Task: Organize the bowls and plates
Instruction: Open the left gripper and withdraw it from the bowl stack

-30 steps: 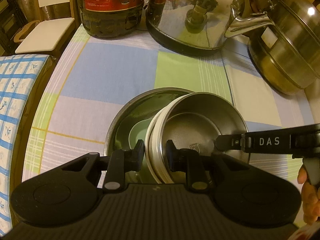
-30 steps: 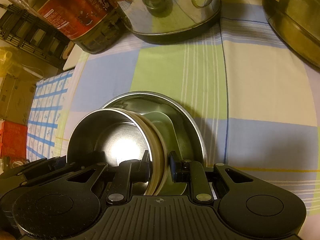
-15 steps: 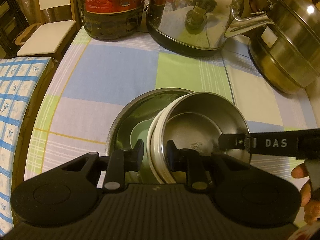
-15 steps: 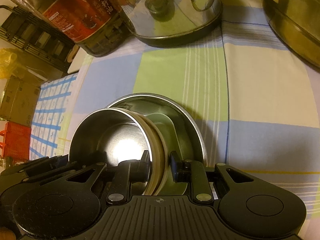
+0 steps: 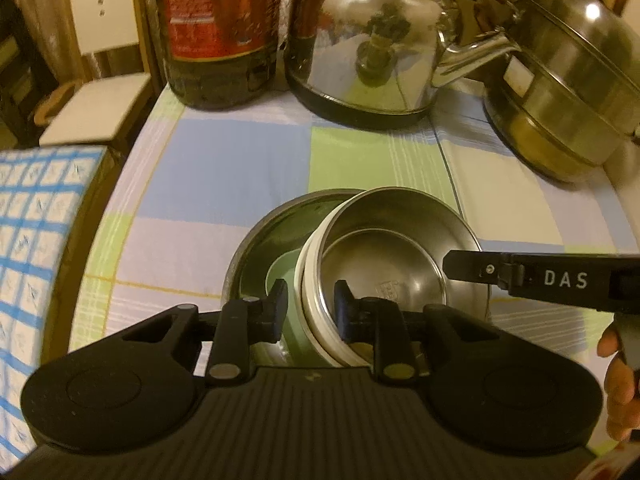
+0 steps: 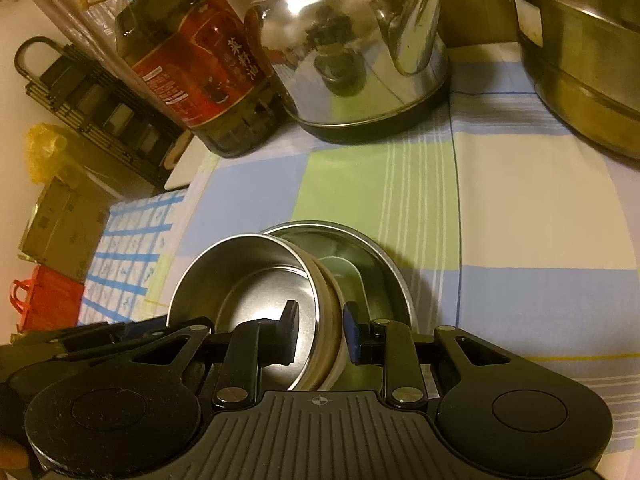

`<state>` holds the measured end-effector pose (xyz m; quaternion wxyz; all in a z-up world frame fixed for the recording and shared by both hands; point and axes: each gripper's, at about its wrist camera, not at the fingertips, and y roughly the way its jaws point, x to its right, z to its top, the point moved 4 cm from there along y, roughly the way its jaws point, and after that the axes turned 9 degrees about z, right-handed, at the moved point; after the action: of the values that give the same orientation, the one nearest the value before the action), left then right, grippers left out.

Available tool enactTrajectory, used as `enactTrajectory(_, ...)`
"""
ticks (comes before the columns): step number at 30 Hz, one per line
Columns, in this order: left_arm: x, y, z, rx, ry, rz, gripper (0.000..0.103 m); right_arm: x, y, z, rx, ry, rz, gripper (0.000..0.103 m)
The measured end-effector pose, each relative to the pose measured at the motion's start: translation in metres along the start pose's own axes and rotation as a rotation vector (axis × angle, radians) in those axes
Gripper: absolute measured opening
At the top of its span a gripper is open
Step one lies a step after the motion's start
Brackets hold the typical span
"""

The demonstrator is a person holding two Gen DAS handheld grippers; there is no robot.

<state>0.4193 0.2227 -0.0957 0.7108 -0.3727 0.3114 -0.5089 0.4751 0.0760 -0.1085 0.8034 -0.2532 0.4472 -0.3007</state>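
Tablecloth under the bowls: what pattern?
The tablecloth is a plaid of large blue, green and cream blocks with thin stripes; the right wrist view shows it best.

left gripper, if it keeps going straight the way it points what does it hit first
The left gripper already straddles the rim of the white-sided steel bowl. Straight on, it would likely slide along that wall, then meet the big metal bowl underneath; depth is unclear.

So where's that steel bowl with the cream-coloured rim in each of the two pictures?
Left wrist view: the steel bowl with the cream-coloured rim sits low, right of centre, tilted, with the left gripper astride its rim.
Right wrist view: it is lower left of centre, with the right gripper astride its rim.
Shared landmark: the shiny steel kettle at the top.
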Motion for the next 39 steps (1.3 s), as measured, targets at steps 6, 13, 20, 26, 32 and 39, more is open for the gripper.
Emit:
enactTrajectory(6,0.003,-0.002,0.001,0.013,0.026,-0.009,0.012,0.001,0.0,-0.001,-0.015,0.015,-0.027,0.011)
enactTrajectory(13,0.003,0.0,0.005,-0.003,0.042,-0.012,0.011,0.006,0.001,0.005,-0.06,0.114,-0.044,0.01)
enactTrajectory(20,0.002,0.002,0.006,-0.011,0.044,-0.02,0.011,0.003,0.004,0.009,-0.085,0.132,-0.075,0.01)
enactTrajectory(26,0.003,-0.001,0.004,0.003,0.053,-0.005,0.012,-0.001,0.002,0.006,-0.065,0.083,-0.083,0.011)
enactTrajectory(32,-0.001,-0.024,0.004,0.074,0.044,0.004,0.017,-0.009,-0.028,0.001,0.06,0.026,-0.054,0.045)
enactTrajectory(39,-0.004,-0.071,-0.01,0.15,0.014,-0.013,0.017,-0.02,-0.08,-0.022,0.185,-0.057,-0.04,0.053)
